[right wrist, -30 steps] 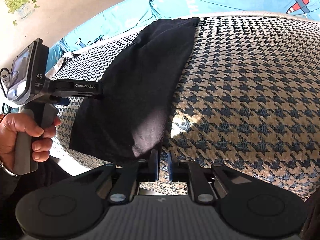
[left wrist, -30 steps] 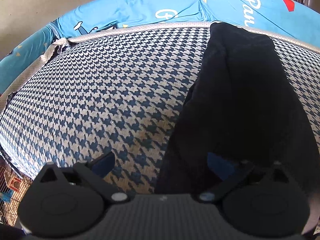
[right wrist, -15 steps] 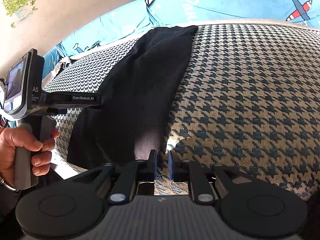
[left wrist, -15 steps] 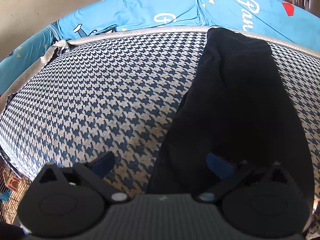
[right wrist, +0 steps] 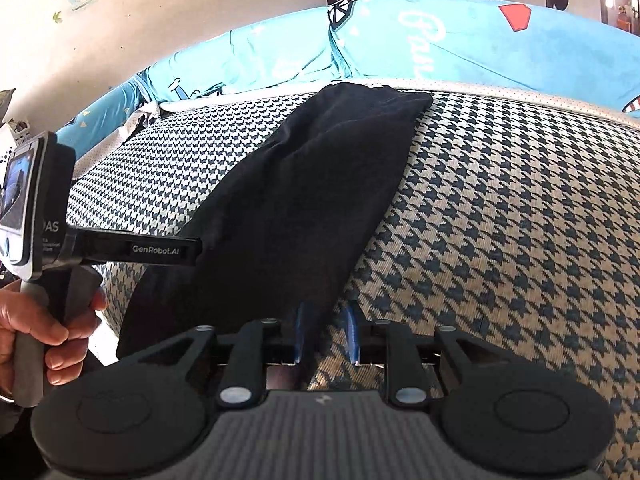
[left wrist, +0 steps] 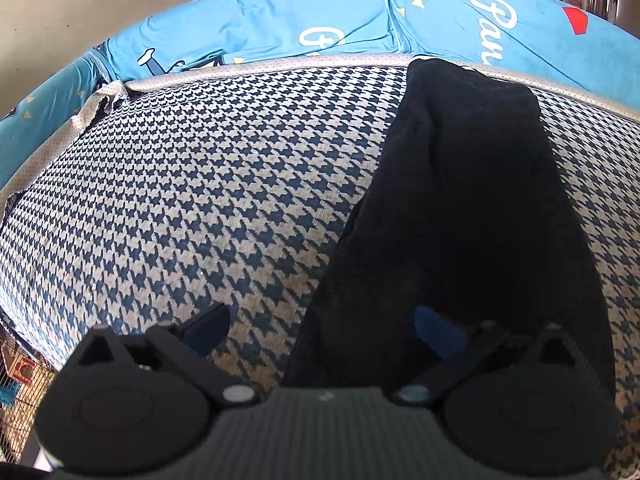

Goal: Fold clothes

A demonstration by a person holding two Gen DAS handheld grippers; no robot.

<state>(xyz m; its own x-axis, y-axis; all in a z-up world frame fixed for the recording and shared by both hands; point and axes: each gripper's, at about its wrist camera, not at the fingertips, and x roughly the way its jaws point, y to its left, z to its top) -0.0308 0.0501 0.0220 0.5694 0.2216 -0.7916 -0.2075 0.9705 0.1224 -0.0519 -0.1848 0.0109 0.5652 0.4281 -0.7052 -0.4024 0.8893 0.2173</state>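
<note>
A long black cloth (left wrist: 460, 200) is laid out on a seat cushion with a blue and cream check pattern (left wrist: 200, 200). It is stretched from the back edge of the cushion, by the bright blue cover (left wrist: 320, 12), to the front edge.

The left tool (left wrist: 320, 324) is held wide open over the near end of the cloth. Nothing is gripped by it. One of its fingers is above the cloth and the other is above the cushion.

The right tool (right wrist: 326, 332) is being opened. The near edge of the cloth is seen between its jaws, but it is not pinched.

It looks like the cloth has been folded into a strip. Next, the near end may need to be gripped by both tools and carried to the far end.
</note>
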